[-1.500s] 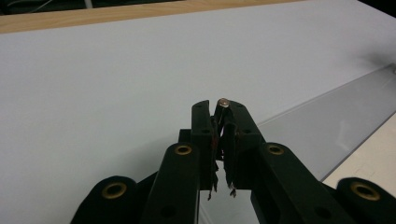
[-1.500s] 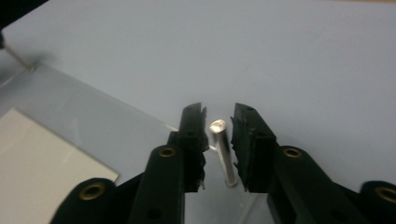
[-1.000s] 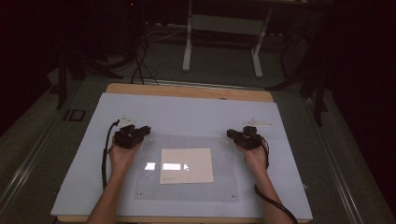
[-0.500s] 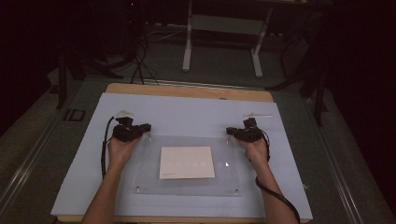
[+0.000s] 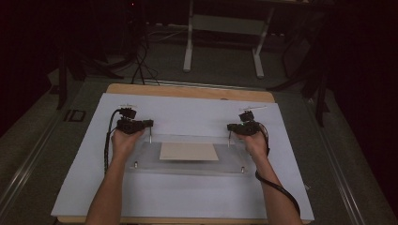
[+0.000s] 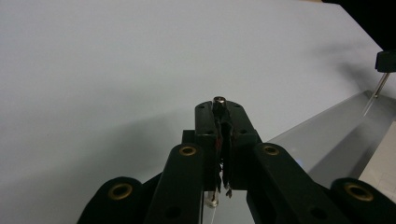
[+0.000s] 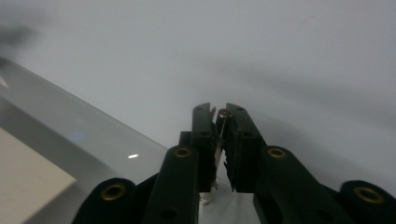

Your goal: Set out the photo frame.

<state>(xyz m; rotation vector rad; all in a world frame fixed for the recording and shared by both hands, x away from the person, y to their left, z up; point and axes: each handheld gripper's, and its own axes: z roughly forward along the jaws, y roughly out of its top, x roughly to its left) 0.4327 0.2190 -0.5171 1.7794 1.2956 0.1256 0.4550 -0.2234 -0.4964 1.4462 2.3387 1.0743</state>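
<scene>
At the far edge of the clear plate (image 5: 187, 166), I hold one corner with each hand. The plate lies on the white sheet (image 5: 187, 115) that covers the worktop (image 5: 187, 91). It has a thin metal pin at each corner, and a piece of paper (image 5: 188, 151) sits in its middle.

My left tool (image 6: 219, 109) is closed tight on the left far pin (image 6: 218, 100). The jaws meet around it, and its round top pokes out just above them. I grip the pin and not the plate itself, because the plate is flat and smooth and gives my jaws nothing to bite.

My right tool (image 7: 220, 114) is at the right far pin (image 7: 225, 112). Its jaws have just been opening a little, and the pin is between them. The pin leans toward one jaw and I see a thin gap beside it, so I cannot tell if the pads press on it.

I think I took both far corners at once so the plate stays level and does not twist, and so the paper does not slide. The two near pins (image 5: 135, 164) are close to my wrists, and no tool touches them.
</scene>
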